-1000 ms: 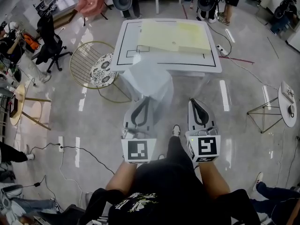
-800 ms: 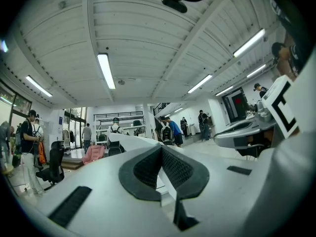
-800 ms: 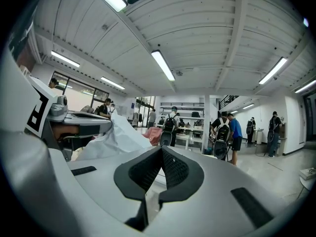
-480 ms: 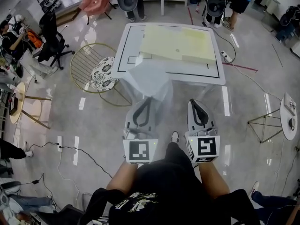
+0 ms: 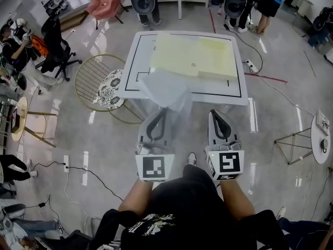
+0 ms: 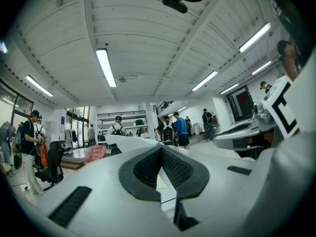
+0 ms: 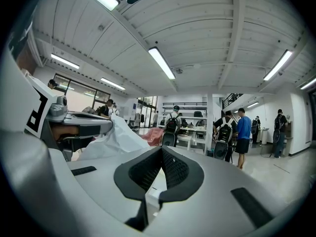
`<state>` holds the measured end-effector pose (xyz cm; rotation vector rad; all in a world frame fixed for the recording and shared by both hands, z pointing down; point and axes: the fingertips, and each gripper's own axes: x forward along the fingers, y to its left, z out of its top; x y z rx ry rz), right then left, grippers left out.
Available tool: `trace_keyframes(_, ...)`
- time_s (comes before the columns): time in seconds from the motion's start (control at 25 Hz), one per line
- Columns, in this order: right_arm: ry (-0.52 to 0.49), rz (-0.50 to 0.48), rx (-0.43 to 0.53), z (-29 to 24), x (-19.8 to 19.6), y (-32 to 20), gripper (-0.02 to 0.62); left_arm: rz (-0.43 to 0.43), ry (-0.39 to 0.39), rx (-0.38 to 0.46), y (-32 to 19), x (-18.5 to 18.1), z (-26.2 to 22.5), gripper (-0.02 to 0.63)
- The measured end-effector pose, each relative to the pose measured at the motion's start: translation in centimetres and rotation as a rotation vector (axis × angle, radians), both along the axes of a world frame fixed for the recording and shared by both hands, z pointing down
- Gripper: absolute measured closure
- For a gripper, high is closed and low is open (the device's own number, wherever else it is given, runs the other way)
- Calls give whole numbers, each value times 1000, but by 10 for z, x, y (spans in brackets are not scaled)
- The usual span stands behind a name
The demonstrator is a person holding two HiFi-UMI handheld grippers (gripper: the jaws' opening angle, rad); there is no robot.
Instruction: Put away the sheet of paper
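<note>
A thin white sheet of paper (image 5: 165, 90) hangs crumpled from my left gripper (image 5: 162, 109), whose jaws are shut on its near edge. The sheet is held in the air over the front edge of the white table (image 5: 130, 61), which has a black outline and a pale yellow mat (image 5: 193, 56) on top. My right gripper (image 5: 215, 112) is level beside it, shut with nothing in it. In the right gripper view the paper (image 7: 114, 136) rises at the left from the left gripper (image 7: 74, 123). The left gripper view shows the sheet's edge (image 6: 129, 142) just past the closed jaws.
A round wire chair with a patterned cushion (image 5: 108, 82) stands at the table's left. A black office chair (image 5: 56, 41) and a pink chair (image 5: 104, 0) stand farther back. A power strip (image 5: 253, 66) and cables lie on the floor. People stand beyond the table.
The table has drawn nearer to both grippers. The held sheet now lies over the table's front edge. Both grippers keep their pose.
</note>
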<state>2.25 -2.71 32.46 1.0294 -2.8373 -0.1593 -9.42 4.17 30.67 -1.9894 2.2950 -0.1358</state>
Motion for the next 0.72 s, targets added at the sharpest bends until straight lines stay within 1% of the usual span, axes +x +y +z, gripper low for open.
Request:
trace_keyframes(0.16, 6, -4, 3, -4, 0, -21, 598, -2, 1, 9, -19, 1, -5, 606)
trace_keyframes(0.28, 15, -10, 8, -5, -2, -33, 598, -9, 17, 8, -31, 0, -3, 606)
trace_keyframes(0.4, 24, -15, 5, -3, -3, -46, 598, -10, 16, 0, -44, 1, -2, 606)
trace_keyframes(0.56, 22, -37, 8, -4, -10, -62, 598, -20, 6, 2, -60, -2, -1, 606)
trace_keyframes(0.72, 18, -57, 10, -4, -18, -79, 598, -37, 18, 7, -75, -6, 0, 606)
